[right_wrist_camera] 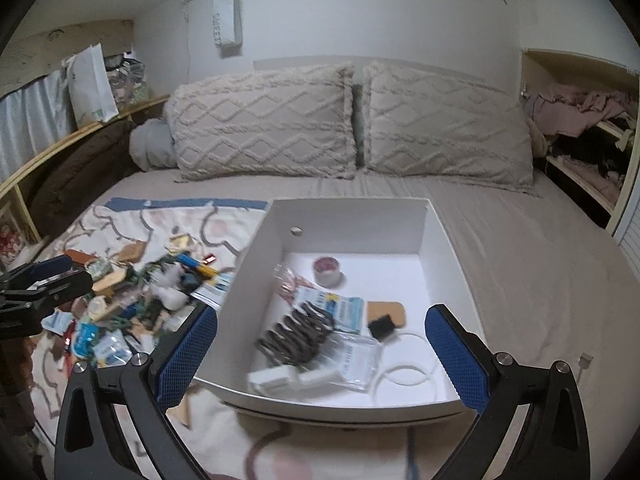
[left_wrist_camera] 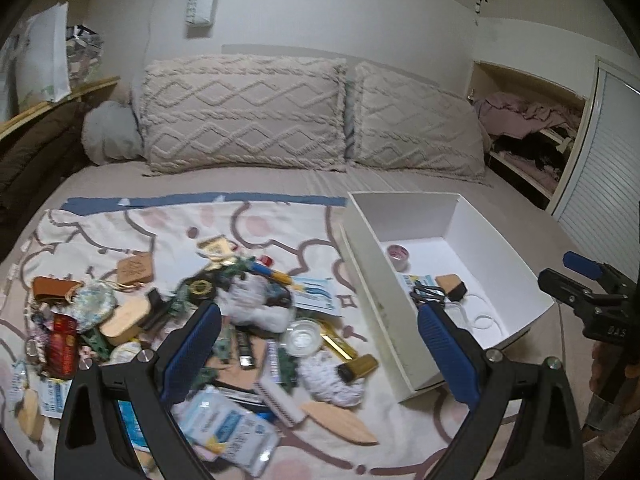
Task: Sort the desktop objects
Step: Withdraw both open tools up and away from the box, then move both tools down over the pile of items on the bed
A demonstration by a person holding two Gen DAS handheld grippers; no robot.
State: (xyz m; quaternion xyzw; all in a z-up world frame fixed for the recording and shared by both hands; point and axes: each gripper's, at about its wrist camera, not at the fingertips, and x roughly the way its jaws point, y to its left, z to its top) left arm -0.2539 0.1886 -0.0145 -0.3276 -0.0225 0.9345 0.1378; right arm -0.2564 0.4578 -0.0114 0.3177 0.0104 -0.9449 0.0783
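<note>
A heap of small desk items [left_wrist_camera: 240,320] lies on a patterned cloth [left_wrist_camera: 100,232] spread over the bed. My left gripper [left_wrist_camera: 320,310] hangs open above the heap with nothing between its blue pads. To the right stands a white box [right_wrist_camera: 444,240]. It holds a tape roll [right_wrist_camera: 327,270], a black claw clip [right_wrist_camera: 298,332], a blue-white packet [right_wrist_camera: 344,308], a tan card [right_wrist_camera: 386,312] and a clear case [right_wrist_camera: 356,360]. Over the box's near side my right gripper [right_wrist_camera: 322,312] is open and empty. From the left wrist view the right gripper [left_wrist_camera: 580,276] shows at the far right.
Two knitted pillows [left_wrist_camera: 248,112] lean on the wall at the head of the bed. An open cupboard with clothes [left_wrist_camera: 528,120] is at the right, and a wooden rail with a paper bag [right_wrist_camera: 92,84] at the left. Bare sheet [right_wrist_camera: 520,248] lies right of the box.
</note>
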